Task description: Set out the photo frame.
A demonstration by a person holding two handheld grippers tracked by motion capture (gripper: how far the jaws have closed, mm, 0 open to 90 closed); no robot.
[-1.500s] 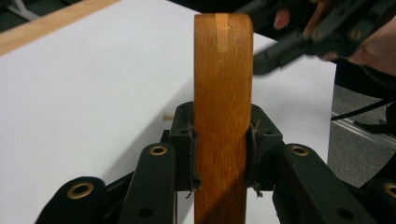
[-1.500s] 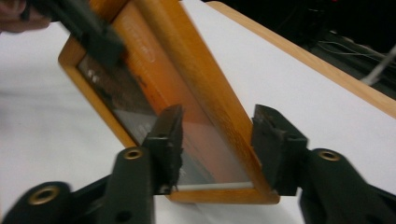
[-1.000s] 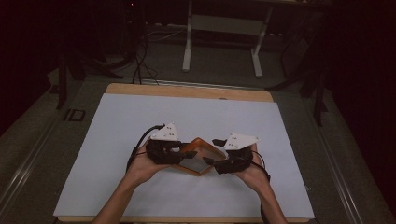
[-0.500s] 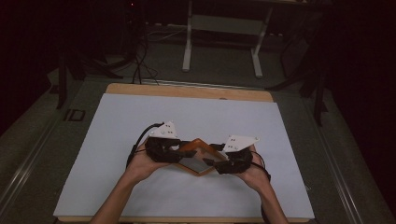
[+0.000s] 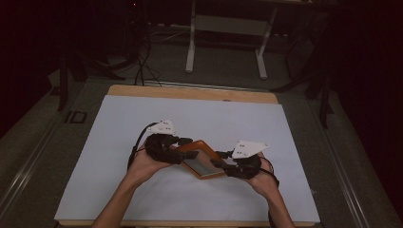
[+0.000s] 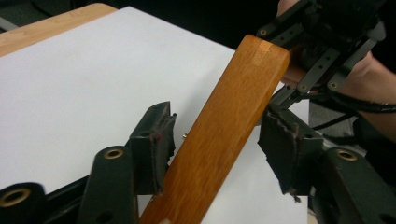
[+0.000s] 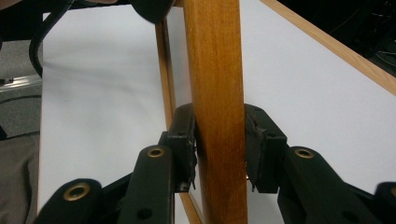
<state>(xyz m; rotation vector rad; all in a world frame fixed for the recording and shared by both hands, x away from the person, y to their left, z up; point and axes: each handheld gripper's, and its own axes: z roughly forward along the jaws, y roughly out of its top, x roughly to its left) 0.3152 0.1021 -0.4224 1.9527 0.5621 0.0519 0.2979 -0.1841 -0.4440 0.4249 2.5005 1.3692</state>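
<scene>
A wooden picture frame [image 5: 204,159] with an orange-brown rim and a dark pane hangs tilted between my two grippers, above the front middle of the white mat. My left gripper [image 5: 186,148] has one rail of the frame [image 6: 224,126] between its jaws, which have just been opening. Its right pad [image 6: 285,140] stands clear of the wood, so the left gripper [image 6: 219,140] is open. My right gripper [image 5: 219,164] has just been closing. In the right gripper view both pads of that gripper [image 7: 219,140] press on the frame's rail [image 7: 217,70].
The white mat [image 5: 142,118] covers most of a wooden table, whose bare edge [image 5: 190,92] shows at the back. Beyond the table are a white stand's legs [image 5: 192,61] and cables on the floor [image 5: 140,66]. In the left gripper view the right gripper [image 6: 317,51] shows beyond the frame's end.
Both hands have stayed almost where they were at the front middle of the mat, with the frame still between them. No clear shift shows from above.
</scene>
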